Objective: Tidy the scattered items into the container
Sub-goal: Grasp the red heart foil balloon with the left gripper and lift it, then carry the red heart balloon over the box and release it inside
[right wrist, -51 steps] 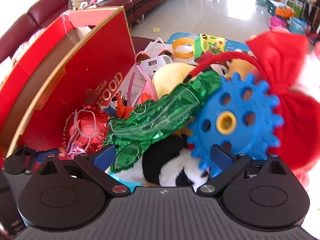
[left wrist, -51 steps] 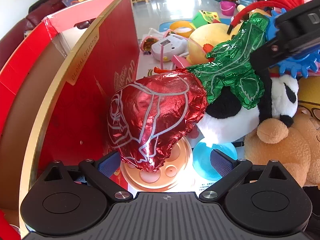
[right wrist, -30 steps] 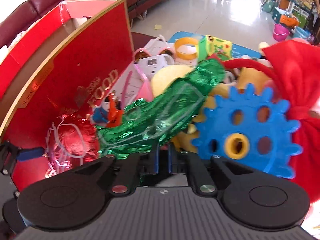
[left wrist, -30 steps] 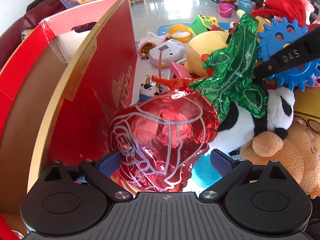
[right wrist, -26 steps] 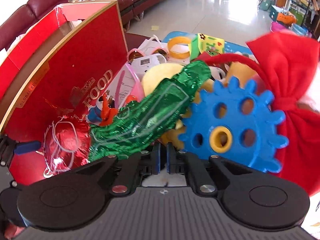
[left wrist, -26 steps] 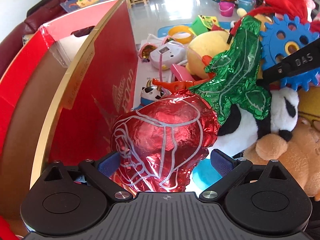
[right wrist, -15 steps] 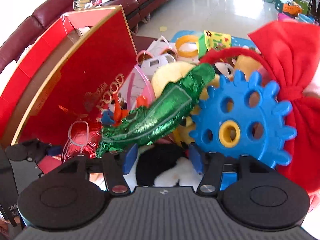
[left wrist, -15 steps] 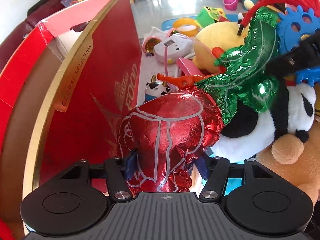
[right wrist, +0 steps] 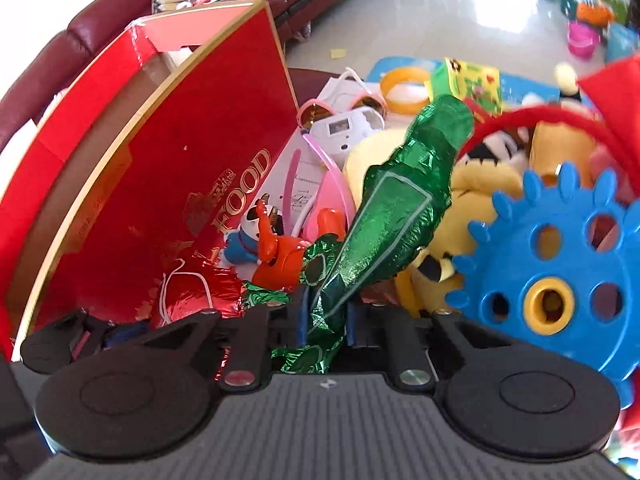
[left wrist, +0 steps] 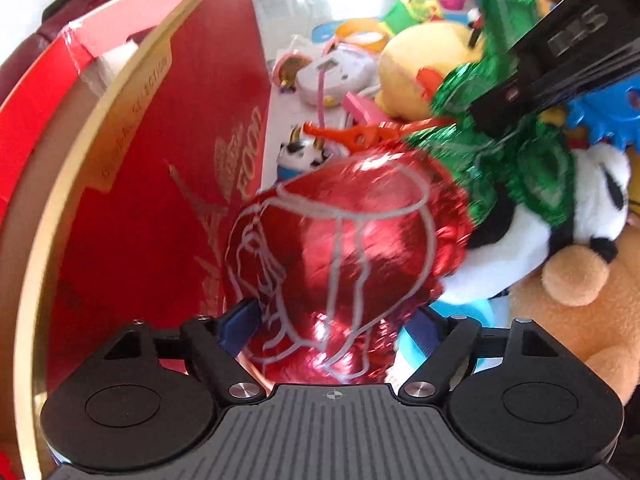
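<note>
While the left gripper (left wrist: 332,328) is reopening around the red bloom (left wrist: 340,256) at lower centre, the right gripper (right wrist: 326,320) is re-clamping the green stem (right wrist: 396,208), so boxing hasn't begun.

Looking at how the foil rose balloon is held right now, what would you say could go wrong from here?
1. The right gripper is closing on the crinkled green foil stem; thin foil may tear or slip.
2. The left gripper is opening around the red foil rose-head balloon, so the head could sag.
3. The tall red cardboard box wall stands close; the balloon might snag.
</note>
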A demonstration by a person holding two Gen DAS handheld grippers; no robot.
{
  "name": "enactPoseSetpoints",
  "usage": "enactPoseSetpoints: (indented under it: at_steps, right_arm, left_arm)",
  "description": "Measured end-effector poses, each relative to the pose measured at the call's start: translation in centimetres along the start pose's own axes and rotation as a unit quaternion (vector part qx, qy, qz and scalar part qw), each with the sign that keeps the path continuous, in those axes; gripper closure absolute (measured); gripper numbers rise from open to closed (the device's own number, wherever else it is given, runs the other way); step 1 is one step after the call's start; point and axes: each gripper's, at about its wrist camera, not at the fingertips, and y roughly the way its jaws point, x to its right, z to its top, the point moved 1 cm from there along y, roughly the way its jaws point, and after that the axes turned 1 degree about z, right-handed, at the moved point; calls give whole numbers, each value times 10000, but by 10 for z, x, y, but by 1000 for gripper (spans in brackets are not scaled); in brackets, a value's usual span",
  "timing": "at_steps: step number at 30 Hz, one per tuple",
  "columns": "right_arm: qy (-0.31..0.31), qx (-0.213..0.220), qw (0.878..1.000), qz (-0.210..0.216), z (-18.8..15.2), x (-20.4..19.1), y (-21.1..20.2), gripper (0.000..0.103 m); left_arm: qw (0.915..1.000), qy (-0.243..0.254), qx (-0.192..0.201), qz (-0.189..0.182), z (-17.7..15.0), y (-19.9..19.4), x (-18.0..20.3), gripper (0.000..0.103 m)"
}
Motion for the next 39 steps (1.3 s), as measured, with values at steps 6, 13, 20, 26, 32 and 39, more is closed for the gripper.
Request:
enactPoseSetpoints:
  at_steps: [6, 13, 20, 26, 32, 39]
  right_arm:
    - [-9, 21, 10000, 42, -3, 2, -11, 85]
    - [-200, 346, 9992, -4, -7, 2, -47, 85]
    - [-515, 946, 9941, -96, 1, -6, -107, 85]
    - [-814, 1478, 9857, -42, 18, -35, -147, 85]
    - [-1350, 1698, 9757, 319, 42, -94, -149, 85]
    - [-2014, 1290, 9680, 756, 57, -180, -95, 85]
  left_arm:
    - [9993, 90, 324, 172, 3, -19, 5, 57]
    - [9985, 93, 544, -12, 8, -51, 12, 60]
    - [9951, -90, 867, -473, 19, -105, 15, 60]
    - [9898, -477, 1260, -457, 29, -161, -4, 59]
    - [9837, -1065, 1446, -72, 13, -191, -55, 58]
    - [9685, -2212, 1113, 272, -26, -174, -127, 58]
